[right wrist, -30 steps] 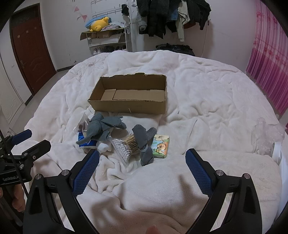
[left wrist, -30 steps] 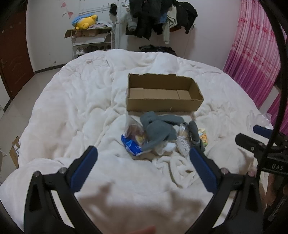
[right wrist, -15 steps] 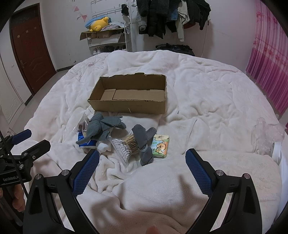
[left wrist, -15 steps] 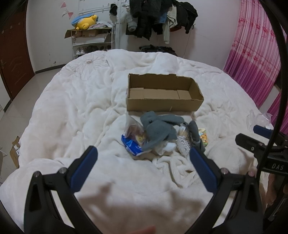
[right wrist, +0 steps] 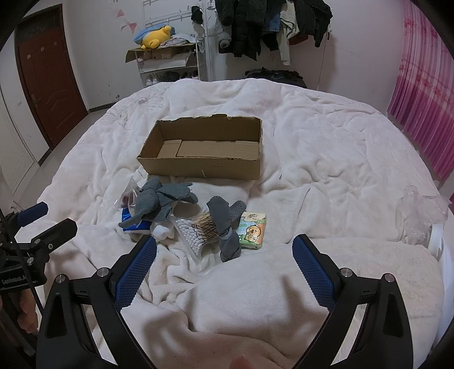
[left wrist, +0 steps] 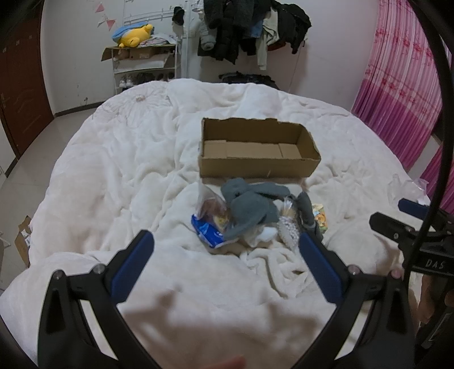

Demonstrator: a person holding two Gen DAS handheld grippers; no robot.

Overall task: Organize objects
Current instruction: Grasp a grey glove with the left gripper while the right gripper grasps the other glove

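An empty open cardboard box (left wrist: 258, 167) (right wrist: 204, 167) stands on the white bed. In front of it lies a pile: a grey knitted glove (left wrist: 249, 208) (right wrist: 159, 203), a blue packet (left wrist: 208, 234), a clear snack bag (left wrist: 210, 204), a bag of cotton swabs (right wrist: 195, 230) (left wrist: 288, 228), dark grey socks (right wrist: 225, 224) and a green tissue pack (right wrist: 252, 231) (left wrist: 320, 217). My left gripper (left wrist: 227, 251) is open and empty, short of the pile. My right gripper (right wrist: 224, 252) is open and empty, just short of the socks.
A crumpled clear plastic bag (right wrist: 422, 210) lies at the bed's right edge. Behind the bed stand a shelf (right wrist: 170, 62) with a yellow plush toy and a rack of hanging clothes (right wrist: 269, 22). Pink curtains (right wrist: 425, 93) hang on the right, a brown door (right wrist: 48, 85) on the left.
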